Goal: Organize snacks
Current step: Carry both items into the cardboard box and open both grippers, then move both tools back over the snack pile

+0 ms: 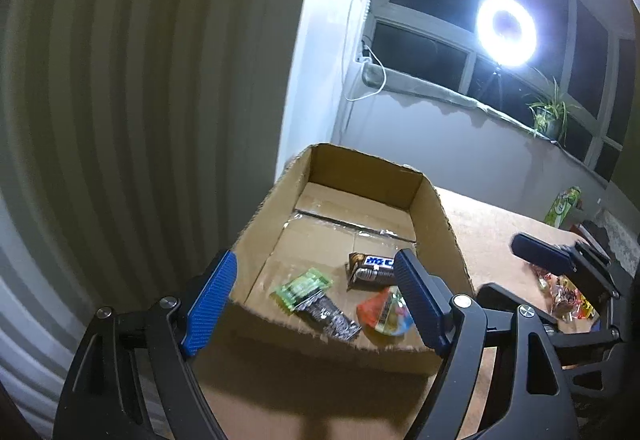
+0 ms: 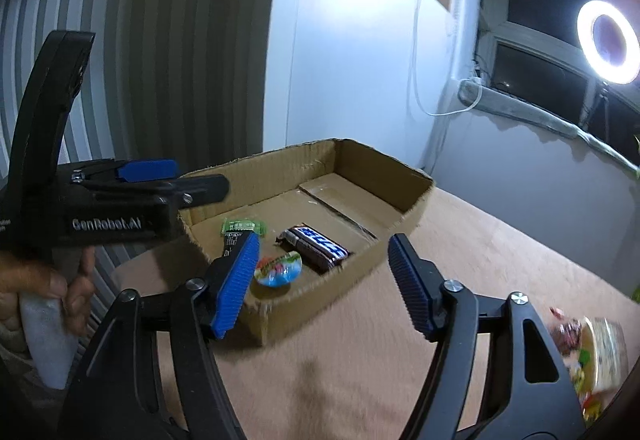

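An open cardboard box (image 1: 436, 216) (image 2: 416, 208) stands on the tan table. Inside lie a green packet (image 1: 302, 287) (image 2: 240, 226), a dark chocolate bar (image 1: 372, 267) (image 2: 316, 246), a dark patterned packet (image 1: 332, 318) and a red and blue jelly cup (image 1: 386, 314) (image 2: 278, 270). My left gripper (image 1: 316, 292) is open and empty above the box's near wall. My right gripper (image 2: 324, 280) is open and empty, over the table just right of the box. Loose snacks (image 1: 568, 296) (image 2: 588, 356) lie on the table to the right.
A green carton (image 1: 562, 206) stands at the table's far right. A ribbed wall lies left of the box. A window sill with a ring light (image 1: 506, 26) and a plant (image 1: 550, 112) is behind.
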A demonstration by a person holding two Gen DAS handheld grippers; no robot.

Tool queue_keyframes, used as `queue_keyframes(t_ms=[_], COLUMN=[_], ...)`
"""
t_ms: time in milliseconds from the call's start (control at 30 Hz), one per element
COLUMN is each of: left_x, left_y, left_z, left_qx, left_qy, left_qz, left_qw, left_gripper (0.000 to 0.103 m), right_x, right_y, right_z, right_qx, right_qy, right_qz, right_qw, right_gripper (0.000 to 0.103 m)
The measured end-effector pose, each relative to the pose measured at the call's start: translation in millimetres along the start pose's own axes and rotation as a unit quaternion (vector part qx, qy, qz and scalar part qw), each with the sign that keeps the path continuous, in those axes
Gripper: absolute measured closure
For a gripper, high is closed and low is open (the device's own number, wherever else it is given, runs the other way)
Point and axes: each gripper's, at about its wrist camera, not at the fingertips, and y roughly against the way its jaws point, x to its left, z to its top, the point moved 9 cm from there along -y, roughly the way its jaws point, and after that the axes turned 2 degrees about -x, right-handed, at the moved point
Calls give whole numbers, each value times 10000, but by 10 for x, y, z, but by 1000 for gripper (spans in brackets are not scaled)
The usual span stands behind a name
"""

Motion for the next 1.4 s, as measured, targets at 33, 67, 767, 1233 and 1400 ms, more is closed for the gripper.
queue_keyframes(t_ms=[33,67,767,1233,1400], left_x=[8,3,-1599,-2697,-2940], left_y=[37,61,52,-188,-337], left_z=[-3,-6,-156,-649,-886], left_qx=[-11,-17,279,940,1289], left_qy=[34,58,-848,-1584,-1663], left_qz=[12,17,-844,-1589,-1804], left_qw=[10000,10000,9924,9700,9608], left_gripper=[22,22,22,22,22], right_x=[-37,-69,-1511,-2188,-2312], right_y=[53,100,1209,1480,1420], right_z=[-23,-46,-984,-1622,-1790], right_qx=[-7,-7,166,606,838], right_qy=[-82,-146,-1283,-2032,-2317], right_qz=[-42,-90,-1159,-1405,-1243], right_qw=[10000,9999,9848,9671,9612], right_gripper=[27,26,25,25,25])
